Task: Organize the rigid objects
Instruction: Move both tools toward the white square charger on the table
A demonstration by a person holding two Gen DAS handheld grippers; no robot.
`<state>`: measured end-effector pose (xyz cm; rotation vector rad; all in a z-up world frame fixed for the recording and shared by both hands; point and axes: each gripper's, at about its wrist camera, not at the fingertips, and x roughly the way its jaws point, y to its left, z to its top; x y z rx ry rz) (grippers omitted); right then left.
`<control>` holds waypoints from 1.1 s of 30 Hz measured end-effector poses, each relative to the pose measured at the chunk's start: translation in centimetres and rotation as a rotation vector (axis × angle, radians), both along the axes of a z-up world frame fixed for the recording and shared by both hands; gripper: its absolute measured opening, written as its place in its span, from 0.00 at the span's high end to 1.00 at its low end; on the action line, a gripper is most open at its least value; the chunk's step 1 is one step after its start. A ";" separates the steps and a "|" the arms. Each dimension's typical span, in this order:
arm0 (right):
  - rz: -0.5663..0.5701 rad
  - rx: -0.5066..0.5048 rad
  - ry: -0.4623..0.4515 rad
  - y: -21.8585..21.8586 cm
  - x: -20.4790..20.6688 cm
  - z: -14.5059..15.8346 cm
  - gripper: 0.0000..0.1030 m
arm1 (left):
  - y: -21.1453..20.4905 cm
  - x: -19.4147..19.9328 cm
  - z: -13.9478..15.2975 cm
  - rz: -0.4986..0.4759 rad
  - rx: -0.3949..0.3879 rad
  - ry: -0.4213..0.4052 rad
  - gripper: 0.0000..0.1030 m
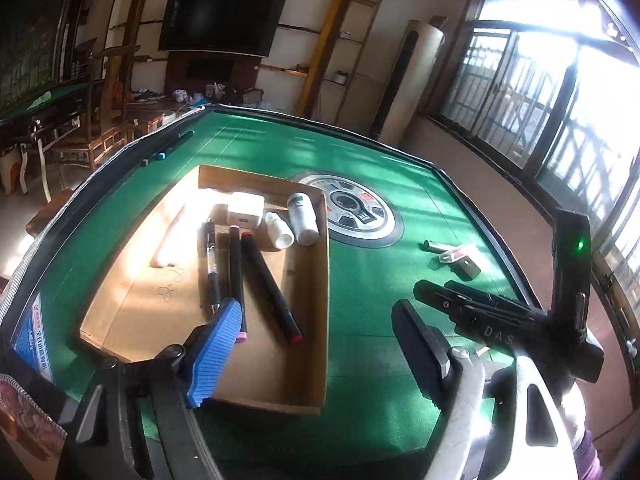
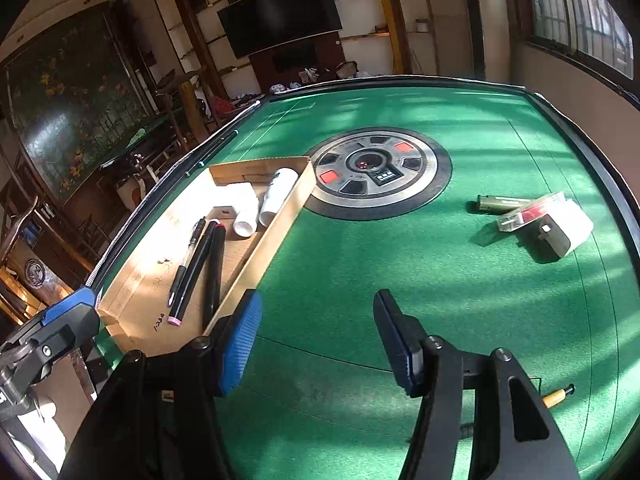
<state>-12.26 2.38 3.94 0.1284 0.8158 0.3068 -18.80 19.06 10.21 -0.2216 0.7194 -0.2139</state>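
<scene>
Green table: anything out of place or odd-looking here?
Yes. A small heap lies loose on the green table outside the cardboard tray: an olive tube, a clear flat case leaning on a white box. Two dark pens also sit by the far edge.

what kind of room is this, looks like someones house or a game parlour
Most likely a home living room: a wall-mounted television, wooden chairs and barred windows surround a green automatic mahjong table with its central dice panel.

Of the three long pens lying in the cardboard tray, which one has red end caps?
The black marker with red caps, outermost toward the tray's right wall. The middle marker has pink caps; the third is a clear-barrelled pen.
</scene>
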 end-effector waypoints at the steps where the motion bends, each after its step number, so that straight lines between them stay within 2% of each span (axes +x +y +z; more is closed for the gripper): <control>1: -0.017 -0.005 -0.005 -1.0 -0.2 0.0 0.44 | -1.2 -0.4 -0.1 -0.031 0.021 0.000 0.22; 5: -0.087 -0.018 -0.014 -4.9 -0.4 0.0 0.43 | -5.2 -1.4 -0.8 -0.133 0.085 0.014 0.22; 8: -0.156 -0.043 -0.010 -8.5 0.1 0.0 0.43 | -6.7 -1.7 -1.3 -0.179 0.084 0.038 0.22; 11: -0.260 -0.065 0.006 -13.1 2.1 0.2 0.43 | -6.8 -1.6 -1.7 -0.175 0.064 0.059 0.22; 16: -0.429 0.014 0.079 -20.4 7.6 -0.7 0.43 | -6.7 -1.3 -2.1 -0.152 0.021 0.079 0.22; 19: -0.473 -0.039 0.123 -21.6 11.3 -1.8 0.43 | -6.8 -1.4 -2.3 -0.145 0.016 0.086 0.22; 23: -0.499 0.012 0.206 -22.6 14.5 -4.3 0.44 | -6.9 -1.4 -2.5 -0.143 0.022 0.086 0.22; 25: -0.447 0.034 0.240 -22.0 14.8 -4.9 0.48 | -6.9 -1.4 -2.5 -0.147 0.028 0.084 0.22; 27: -0.376 0.023 0.237 -20.5 14.2 -4.9 0.48 | -6.8 -1.2 -2.6 -0.148 0.025 0.081 0.22; 32: -0.049 0.113 0.279 -15.5 10.5 -4.7 0.50 | -7.1 -0.6 -3.0 -0.157 0.016 0.096 0.22; 33: -0.023 0.131 0.266 -15.1 9.8 -4.3 0.49 | -7.1 -0.7 -3.1 -0.160 0.014 0.098 0.22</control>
